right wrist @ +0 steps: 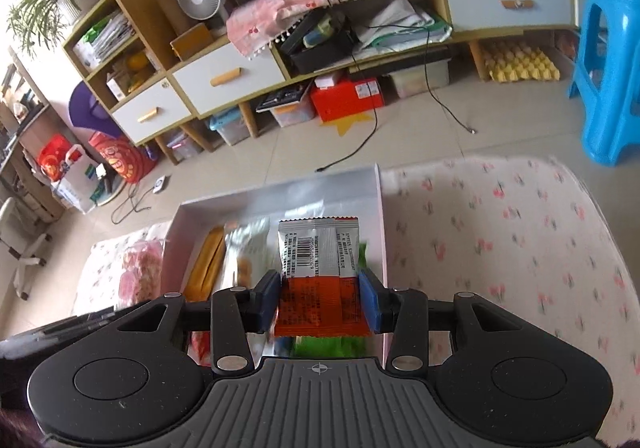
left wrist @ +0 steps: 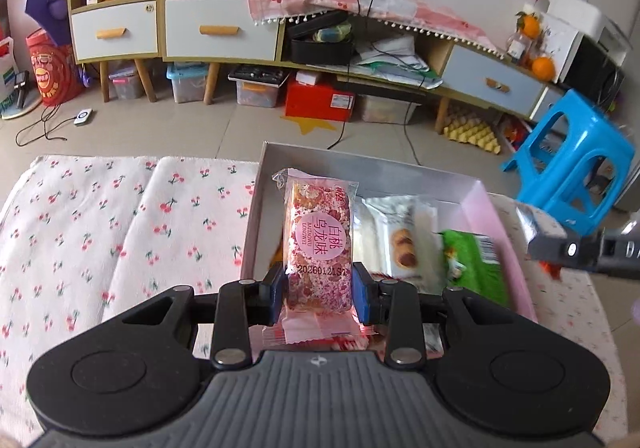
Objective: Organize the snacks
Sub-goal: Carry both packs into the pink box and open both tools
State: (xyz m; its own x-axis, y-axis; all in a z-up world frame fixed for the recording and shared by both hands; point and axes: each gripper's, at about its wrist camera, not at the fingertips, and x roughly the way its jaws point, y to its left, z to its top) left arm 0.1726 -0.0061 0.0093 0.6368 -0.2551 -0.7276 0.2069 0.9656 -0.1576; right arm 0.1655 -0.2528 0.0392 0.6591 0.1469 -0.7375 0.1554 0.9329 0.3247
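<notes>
The left gripper (left wrist: 319,286) pinches a pink snack (left wrist: 318,244) above the box (left wrist: 484,203). The right gripper (right wrist: 319,298) pinches an orange packet (right wrist: 320,276) over the same box (right wrist: 380,215).

You see a pink speckled snack pack (left wrist: 318,244) with a pink round label. The orange-and-silver snack packet (right wrist: 320,280) carries a black barcode. The box (left wrist: 508,248) has pink walls. The tablecloth (left wrist: 100,215) is white with a red cherry print. The gripper pads (right wrist: 370,302) are blue. The stool (left wrist: 568,163) is bright blue.
</notes>
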